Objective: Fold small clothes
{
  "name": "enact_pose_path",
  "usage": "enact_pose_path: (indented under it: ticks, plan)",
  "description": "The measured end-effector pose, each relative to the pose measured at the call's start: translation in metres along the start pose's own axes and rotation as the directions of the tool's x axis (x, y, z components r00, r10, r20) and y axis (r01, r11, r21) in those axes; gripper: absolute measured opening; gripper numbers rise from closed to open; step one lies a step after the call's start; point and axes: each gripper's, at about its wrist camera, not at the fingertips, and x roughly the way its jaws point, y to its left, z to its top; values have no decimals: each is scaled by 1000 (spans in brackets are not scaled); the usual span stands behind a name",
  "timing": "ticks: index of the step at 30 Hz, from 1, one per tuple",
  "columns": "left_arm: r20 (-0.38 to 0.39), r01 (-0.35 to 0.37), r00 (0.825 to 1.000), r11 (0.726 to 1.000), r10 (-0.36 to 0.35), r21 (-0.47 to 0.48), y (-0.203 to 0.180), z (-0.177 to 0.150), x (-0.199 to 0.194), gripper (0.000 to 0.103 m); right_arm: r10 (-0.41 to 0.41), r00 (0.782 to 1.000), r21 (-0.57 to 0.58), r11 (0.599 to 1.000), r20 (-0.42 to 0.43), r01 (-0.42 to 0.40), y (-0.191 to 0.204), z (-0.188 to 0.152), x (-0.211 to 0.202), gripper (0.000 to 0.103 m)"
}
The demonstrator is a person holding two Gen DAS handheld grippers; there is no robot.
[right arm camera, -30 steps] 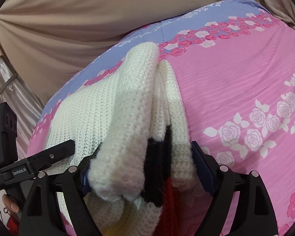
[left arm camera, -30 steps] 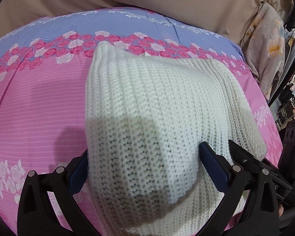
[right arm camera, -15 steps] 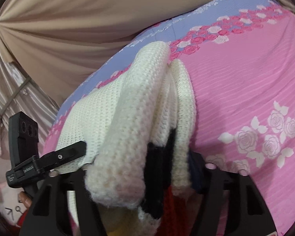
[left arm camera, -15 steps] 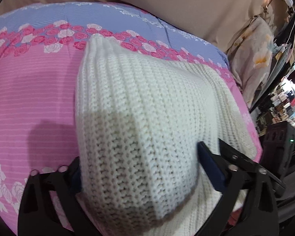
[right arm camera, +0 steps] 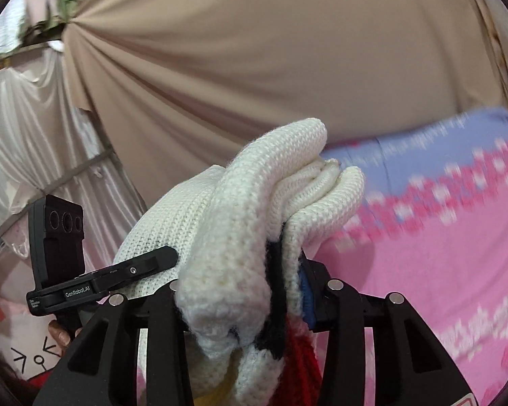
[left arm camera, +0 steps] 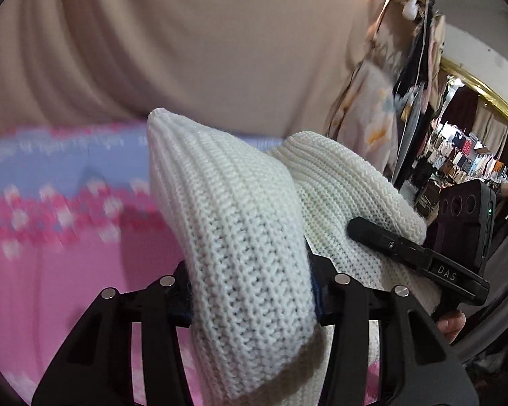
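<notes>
both tools are clamped on the cream knit sweater [left arm camera: 240, 237]: the left tool [left arm camera: 250, 294] grips one bunched edge, the right tool [right arm camera: 244, 304] the other, where black and red knit shows. the sweater hangs raised above the pink floral bed [left arm camera: 67, 270], which lies toward 9 o'clock in the left view. to fold well, i'd keep both grips level and taut, carry the edge over evenly, and lower it flat before letting go.

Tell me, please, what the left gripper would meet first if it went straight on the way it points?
Beyond the cream knitted sweater it holds, probably the beige draped curtain; depth is unclear.
</notes>
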Motion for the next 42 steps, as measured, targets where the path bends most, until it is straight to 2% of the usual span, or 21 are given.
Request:
enact_pose_path:
  ticks: [5, 7, 8, 9, 10, 11, 12, 14, 16, 19, 22, 23, 26, 28, 30, 31, 33, 35, 37, 38, 42]
  plan:
    - [92, -95, 991, 995, 92, 19, 39, 43, -22, 60, 7, 999, -46, 999, 53, -4, 24, 36, 52, 51]
    - [73, -195, 977, 980, 198, -47, 78, 43, 2, 70, -73, 997, -28, 997, -7, 73, 8, 33, 109, 57]
    - [49, -225, 972, 972, 228, -69, 95, 39, 17, 82, -113, 992, -10, 994, -57, 112, -3, 27, 133, 58]
    - [2, -254, 967, 964, 255, -83, 116, 32, 38, 86, -172, 978, 17, 984, -120, 175, -20, 18, 163, 55]
    - [-84, -329, 943, 939, 321, -102, 144, 17, 65, 82, -247, 953, 45, 965, -177, 259, -37, 6, 184, 49]
    - [-144, -408, 909, 904, 391, -126, 161, 4, 78, 65, -306, 921, 83, 939, -243, 334, -55, -8, 199, 32]
    - [-192, -451, 886, 881, 422, -143, 175, -9, 84, 62, -277, 926, 126, 940, -258, 317, -64, -17, 197, 31]
    - [-156, -390, 918, 900, 364, -196, 184, -29, 68, 65, -217, 958, 173, 953, -185, 249, -65, -26, 171, 32]
    - [-114, -425, 905, 884, 410, -197, 175, -34, 47, 68, -238, 958, 111, 960, -160, 257, -47, -23, 152, 29]
    - [-45, -421, 907, 895, 419, -148, 147, -28, 31, 72, -158, 976, 47, 985, -148, 167, -16, -17, 144, 27]
    - [-92, -414, 909, 906, 406, -89, 128, -31, 48, 75, -183, 965, -113, 980, -188, 164, 16, -26, 163, 27]
    - [-133, -423, 902, 904, 412, -68, 126, -36, 61, 75, -236, 948, -169, 965, -213, 202, 19, -36, 176, 26]
    - [-212, -494, 853, 869, 477, -34, 137, -58, 86, 75, -401, 870, -218, 912, -286, 348, -5, -72, 201, 20]
    - [-243, -507, 842, 861, 482, -49, 146, -75, 94, 76, -371, 896, -186, 925, -245, 332, -10, -80, 190, 20]
    - [-222, -511, 846, 856, 486, -74, 146, -81, 90, 81, -413, 888, -207, 904, -205, 373, 1, -79, 174, 25]
    - [-204, -532, 835, 844, 510, -65, 142, -84, 85, 82, -451, 879, -228, 882, -153, 413, 9, -83, 165, 30]
    - [-162, -579, 808, 815, 567, -33, 132, -87, 79, 91, -509, 855, -267, 842, -102, 469, 18, -95, 158, 41]
    - [-112, -640, 764, 768, 636, -9, 118, -95, 74, 97, -549, 831, -286, 813, -91, 507, 26, -108, 155, 47]
    - [-108, -682, 727, 731, 678, -3, 109, -101, 74, 98, -526, 846, -254, 833, -90, 491, 30, -110, 148, 56]
    - [-109, -692, 719, 722, 687, -9, 106, -103, 73, 98, -520, 848, -236, 841, -101, 487, 31, -113, 146, 60]
    - [-86, -739, 671, 674, 736, 5, 92, -105, 74, 98, -519, 836, -188, 852, -177, 489, 22, -120, 146, 63]
